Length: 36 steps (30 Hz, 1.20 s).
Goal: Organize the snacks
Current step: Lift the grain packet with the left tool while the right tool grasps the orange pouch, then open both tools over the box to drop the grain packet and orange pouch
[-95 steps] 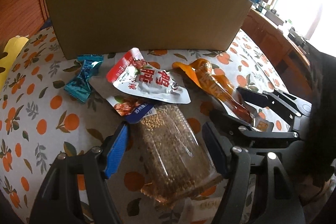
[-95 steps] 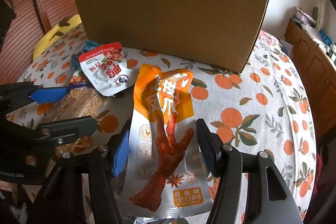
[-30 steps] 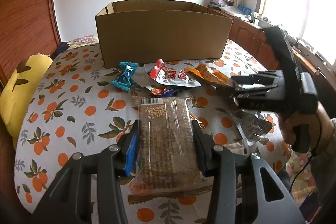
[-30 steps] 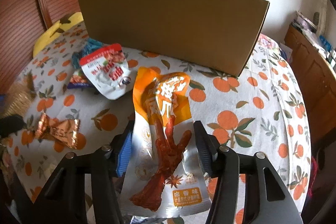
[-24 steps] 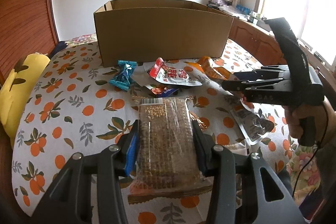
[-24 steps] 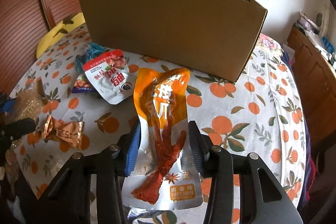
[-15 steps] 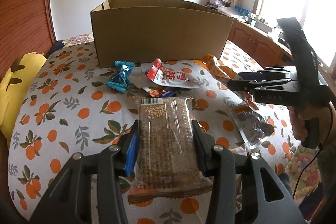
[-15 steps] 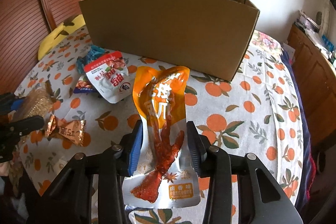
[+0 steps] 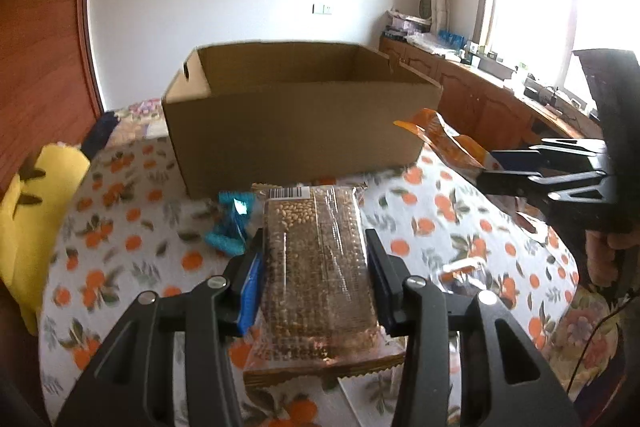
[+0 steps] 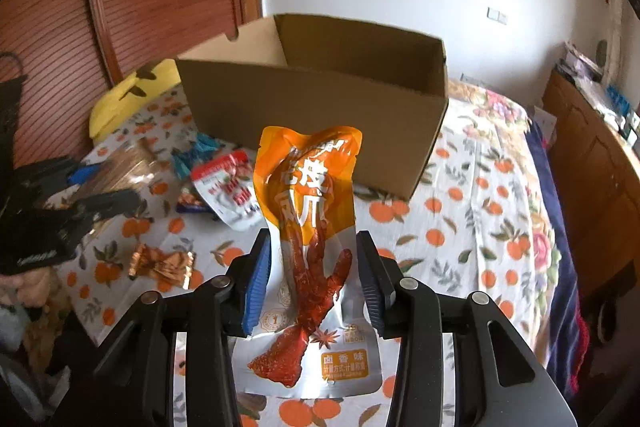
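Above the desk, each gripper clamps a snack, the left gripper a seed bar, the right gripper an orange pouch, with the box at frame centre seemingly unfilled and several packets left.

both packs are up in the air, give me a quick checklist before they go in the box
1. Left tool grips the clear seed-bar pack: ok, pads press both long sides.
2. Right tool grips the orange chicken-feet pouch: ok, though it is held low and its top stands free.
3. Open brown cardboard box faces up with its top open: ok.
4. Room inside the box: cannot tell, the floor is hidden behind the near wall.
5. Both packs are high enough to clear the near wall: cannot tell.
6. Tools apart from each other: ok, the right one sits off to the side in the left view.
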{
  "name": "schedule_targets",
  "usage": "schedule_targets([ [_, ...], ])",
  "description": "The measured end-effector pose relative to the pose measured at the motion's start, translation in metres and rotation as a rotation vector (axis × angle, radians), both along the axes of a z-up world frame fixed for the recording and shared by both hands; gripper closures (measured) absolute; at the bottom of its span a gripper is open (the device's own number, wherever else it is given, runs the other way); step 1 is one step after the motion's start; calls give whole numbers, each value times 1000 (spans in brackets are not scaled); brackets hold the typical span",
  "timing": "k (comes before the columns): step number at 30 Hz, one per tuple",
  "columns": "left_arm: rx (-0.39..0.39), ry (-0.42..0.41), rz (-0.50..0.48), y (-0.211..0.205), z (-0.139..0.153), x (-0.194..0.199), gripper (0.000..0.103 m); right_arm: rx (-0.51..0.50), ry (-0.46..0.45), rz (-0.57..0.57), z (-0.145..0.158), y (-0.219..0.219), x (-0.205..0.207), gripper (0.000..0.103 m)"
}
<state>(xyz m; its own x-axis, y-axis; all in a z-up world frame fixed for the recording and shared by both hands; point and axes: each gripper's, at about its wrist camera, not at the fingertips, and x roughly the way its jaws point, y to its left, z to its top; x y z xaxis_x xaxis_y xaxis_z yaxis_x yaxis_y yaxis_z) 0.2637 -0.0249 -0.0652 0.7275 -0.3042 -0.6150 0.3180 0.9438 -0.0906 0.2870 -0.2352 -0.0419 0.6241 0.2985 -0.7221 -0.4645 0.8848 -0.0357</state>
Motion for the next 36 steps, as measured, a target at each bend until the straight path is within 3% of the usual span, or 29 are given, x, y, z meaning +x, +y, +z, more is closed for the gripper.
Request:
schedule_targets([
  [9,16,-100,-31,1,49,44,58,-21,-88,28,46,14,15,61],
  [18,38,-166,-42,6,71,89,58,-75,-143,71,68,40,66,61],
  [23,62,-184,-38,12,72,117,58,-95,-152,78,66,54,99,61],
  [36,33,-115,-39,17,48,197,58,-116,-106,72,35,76,183,61],
])
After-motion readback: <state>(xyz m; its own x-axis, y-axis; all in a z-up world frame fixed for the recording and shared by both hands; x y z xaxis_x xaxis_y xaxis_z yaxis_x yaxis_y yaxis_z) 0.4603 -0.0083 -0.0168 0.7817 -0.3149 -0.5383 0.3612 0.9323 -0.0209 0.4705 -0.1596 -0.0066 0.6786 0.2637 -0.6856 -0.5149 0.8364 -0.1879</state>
